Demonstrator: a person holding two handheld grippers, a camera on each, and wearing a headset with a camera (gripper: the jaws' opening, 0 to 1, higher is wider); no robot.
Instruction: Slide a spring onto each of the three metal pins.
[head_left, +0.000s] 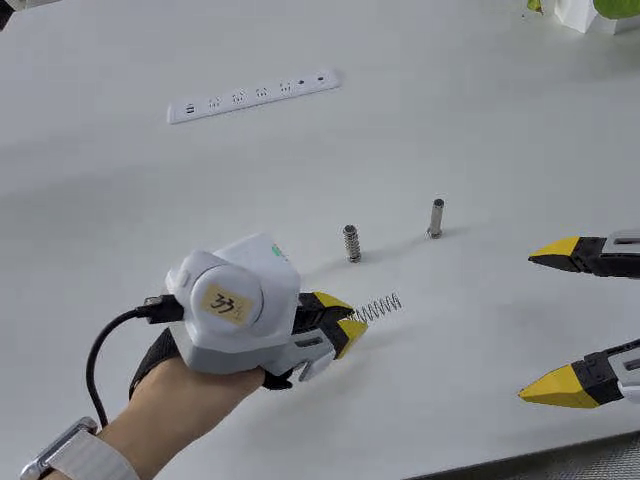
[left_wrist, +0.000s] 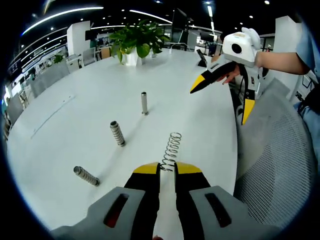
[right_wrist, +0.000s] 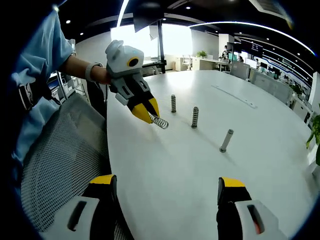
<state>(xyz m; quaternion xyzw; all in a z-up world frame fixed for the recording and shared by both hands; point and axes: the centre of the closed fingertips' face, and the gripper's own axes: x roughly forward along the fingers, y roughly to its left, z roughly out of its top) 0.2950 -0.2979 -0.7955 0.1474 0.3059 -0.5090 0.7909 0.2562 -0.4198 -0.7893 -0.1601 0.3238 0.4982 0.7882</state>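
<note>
Head view has the left gripper (head_left: 347, 325) low over the white table (head_left: 450, 120), jaws pinching one end of a spring (head_left: 380, 308). Beyond it stand a spring-covered pin (head_left: 352, 243) and, to its right, a bare pin (head_left: 436, 218). The right gripper (head_left: 525, 328) hangs at the right, jaws spread wide. A power strip (head_left: 253, 96) lies well beyond.
</note>
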